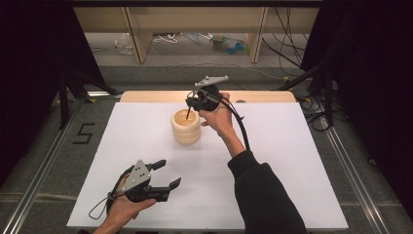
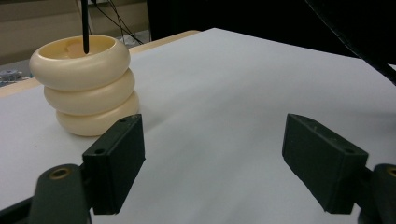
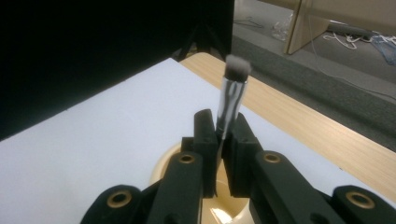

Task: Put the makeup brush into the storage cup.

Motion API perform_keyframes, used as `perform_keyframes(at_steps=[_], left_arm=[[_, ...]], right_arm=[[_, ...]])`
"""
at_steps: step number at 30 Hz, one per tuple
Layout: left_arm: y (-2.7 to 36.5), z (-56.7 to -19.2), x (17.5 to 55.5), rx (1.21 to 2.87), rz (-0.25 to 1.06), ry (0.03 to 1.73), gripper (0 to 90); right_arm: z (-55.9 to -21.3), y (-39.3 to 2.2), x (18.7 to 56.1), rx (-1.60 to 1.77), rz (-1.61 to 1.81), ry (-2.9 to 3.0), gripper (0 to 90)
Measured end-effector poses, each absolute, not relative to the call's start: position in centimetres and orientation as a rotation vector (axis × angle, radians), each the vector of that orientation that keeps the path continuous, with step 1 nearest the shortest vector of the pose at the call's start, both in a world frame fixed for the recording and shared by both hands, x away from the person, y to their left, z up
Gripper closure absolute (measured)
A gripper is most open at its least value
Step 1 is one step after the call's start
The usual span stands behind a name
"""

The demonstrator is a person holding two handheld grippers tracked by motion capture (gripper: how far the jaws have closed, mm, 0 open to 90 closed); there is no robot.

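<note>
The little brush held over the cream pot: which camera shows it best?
The right gripper view: the brush, with its silver collar and bristle tip, stands clamped in the right gripper. The left gripper view gives just its thin black handle dipping into the ringed pot. In the high view it is a small dark stick.

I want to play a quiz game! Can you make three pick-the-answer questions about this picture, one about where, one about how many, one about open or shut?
1. Where is the brush handle's tip?
A. inside the holder's top
B. flat on the table
C. on the floor

2. How many rings does the cream holder have?
A. one
B. three
C. five

3. The left gripper's fingers are
A. open
B. shut on the brush
C. shut on the holder

Answers:
1 A: the makeup brush, in the right gripper, dips into the holder.
2 B: three stacked bulges.
3 A: the left gripper holds nothing.
</note>
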State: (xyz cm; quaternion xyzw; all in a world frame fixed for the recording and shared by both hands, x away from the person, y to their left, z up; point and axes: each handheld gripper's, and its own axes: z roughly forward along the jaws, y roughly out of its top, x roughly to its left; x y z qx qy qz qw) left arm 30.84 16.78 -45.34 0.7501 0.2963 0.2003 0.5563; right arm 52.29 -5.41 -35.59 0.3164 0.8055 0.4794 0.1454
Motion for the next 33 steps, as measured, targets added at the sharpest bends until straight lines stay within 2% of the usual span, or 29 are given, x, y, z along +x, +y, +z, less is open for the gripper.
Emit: perform_keyframes(at_steps=[22, 24, 31, 33], left_arm=[[16.8, -45.3, 30.8, 1.775, 0.47, 0.696, 21.6], [16.8, -45.3, 30.8, 1.775, 0.47, 0.695, 21.6], [16.7, -45.4, 30.9, 1.775, 0.464, 0.689, 21.8], [16.8, -45.3, 30.8, 1.777, 0.468, 0.693, 21.7]], right_arm=[[-37.9, -3.9, 53.0, 0.908, 1.278, 2.395, 84.4], [-38.1, -3.8, 53.0, 0.916, 1.287, 2.39, 77.9], [-37.2, -3.8, 52.4, 0.924, 1.205, 2.316, 45.4], [-36.8, -4.0, 52.1, 0.934, 1.209, 2.291, 41.5]])
